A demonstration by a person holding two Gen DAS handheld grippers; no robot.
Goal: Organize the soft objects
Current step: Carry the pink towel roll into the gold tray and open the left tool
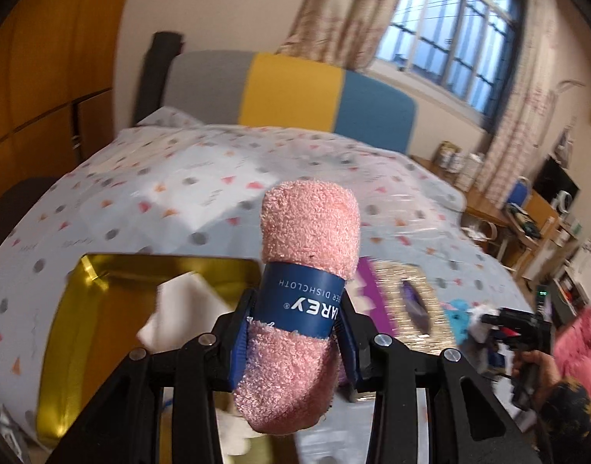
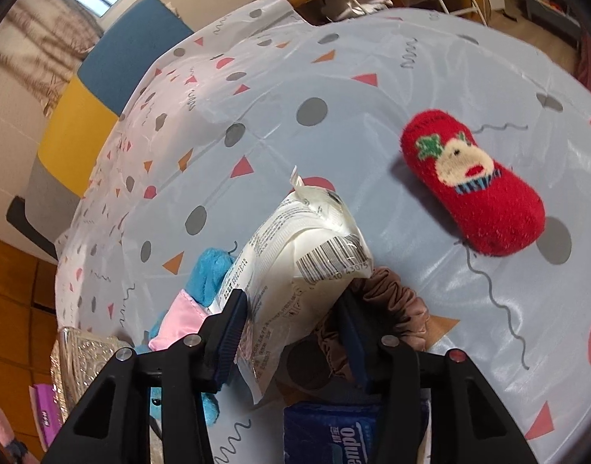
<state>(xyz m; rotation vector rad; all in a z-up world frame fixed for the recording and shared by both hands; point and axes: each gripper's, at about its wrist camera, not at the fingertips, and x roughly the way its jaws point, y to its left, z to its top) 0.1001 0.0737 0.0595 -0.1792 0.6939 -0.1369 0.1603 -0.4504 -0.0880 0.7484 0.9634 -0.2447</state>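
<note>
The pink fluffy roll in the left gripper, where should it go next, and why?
Probably down into the gold tin. The left gripper is shut on the pink roll, holding it up in the air, and the open tin sits just below and to the left.

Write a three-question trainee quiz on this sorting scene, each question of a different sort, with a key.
1. True or false: the left hand-held gripper is shut on a rolled pink dishcloth with a blue paper band.
2. Multiple choice: what lies between the fingers of the right hand-held gripper? A) a red sock B) a white plastic-wrapped pack C) a yellow sponge
3. Fill in: the rolled red sock with the reindeer face lies on the patterned ____, apart from both grippers.

Key: 1. true. 2. B, the white plastic-wrapped pack with a barcode; whether the fingers press it cannot be told. 3. bedcover.
</note>
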